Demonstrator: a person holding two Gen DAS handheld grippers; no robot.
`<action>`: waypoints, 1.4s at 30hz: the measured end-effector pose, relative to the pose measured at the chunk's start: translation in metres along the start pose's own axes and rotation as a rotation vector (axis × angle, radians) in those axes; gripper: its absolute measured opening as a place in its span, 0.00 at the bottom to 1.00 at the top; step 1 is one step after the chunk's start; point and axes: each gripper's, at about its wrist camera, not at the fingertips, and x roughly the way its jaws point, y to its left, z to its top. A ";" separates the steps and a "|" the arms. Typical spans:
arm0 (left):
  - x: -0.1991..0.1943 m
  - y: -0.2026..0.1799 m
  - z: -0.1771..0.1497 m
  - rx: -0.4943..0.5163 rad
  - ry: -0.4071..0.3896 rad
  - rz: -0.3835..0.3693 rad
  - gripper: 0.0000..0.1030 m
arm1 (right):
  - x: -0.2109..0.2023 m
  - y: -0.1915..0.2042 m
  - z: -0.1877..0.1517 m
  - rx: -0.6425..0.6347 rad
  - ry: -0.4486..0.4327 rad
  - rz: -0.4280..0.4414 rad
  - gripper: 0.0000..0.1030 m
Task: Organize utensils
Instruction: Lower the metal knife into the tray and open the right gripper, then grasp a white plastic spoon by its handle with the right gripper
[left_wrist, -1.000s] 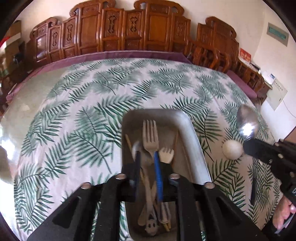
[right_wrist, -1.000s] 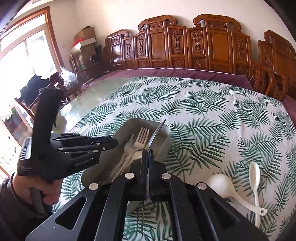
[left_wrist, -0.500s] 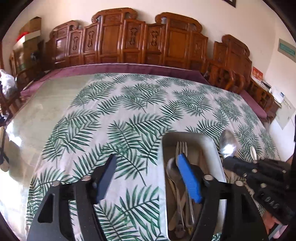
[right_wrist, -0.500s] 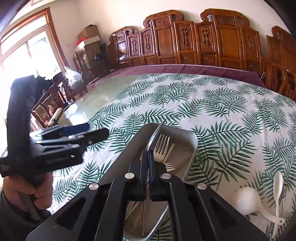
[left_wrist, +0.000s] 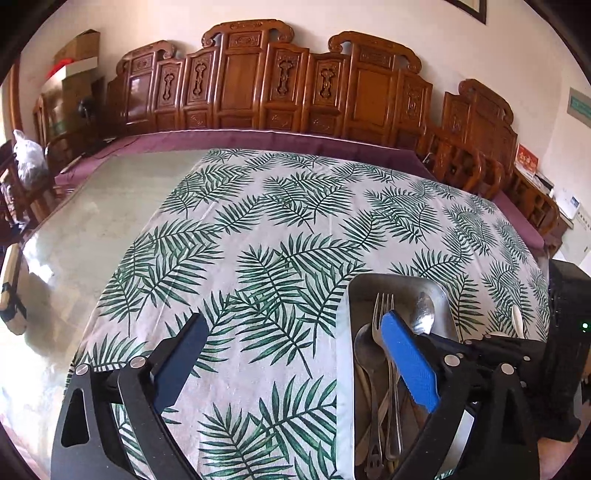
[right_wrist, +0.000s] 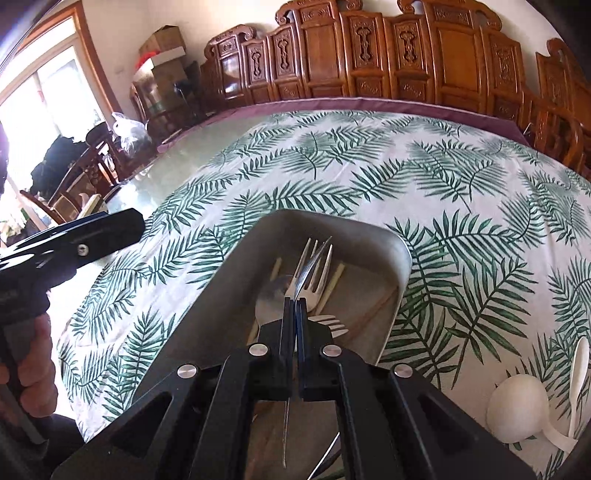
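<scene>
A metal spoon (right_wrist: 312, 267) is pinched edge-on in my right gripper (right_wrist: 294, 314), bowl forward, hanging over the steel tray (right_wrist: 236, 291) so it can drop in lengthwise beside the cutlery already there: a steel fork (left_wrist: 384, 332), a second spoon (left_wrist: 365, 350) and pale chopsticks (right_wrist: 334, 284). My left gripper (left_wrist: 295, 365) holds nothing, its blue-padded fingers (left_wrist: 406, 365) spread wide, shifted left of the tray, I judge to leave room. Two white spoons (right_wrist: 517, 410) wait on the leaf-print tablecloth (left_wrist: 277, 229), right of the tray.
</scene>
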 end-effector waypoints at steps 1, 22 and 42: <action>0.000 -0.001 0.000 0.001 0.000 0.001 0.89 | 0.000 -0.001 -0.001 0.000 0.004 0.002 0.03; -0.006 -0.054 -0.010 0.064 -0.005 -0.083 0.89 | -0.120 -0.069 -0.040 -0.087 -0.119 -0.096 0.36; -0.028 -0.189 -0.066 0.178 0.074 -0.160 0.89 | -0.118 -0.214 -0.097 0.003 0.007 -0.219 0.42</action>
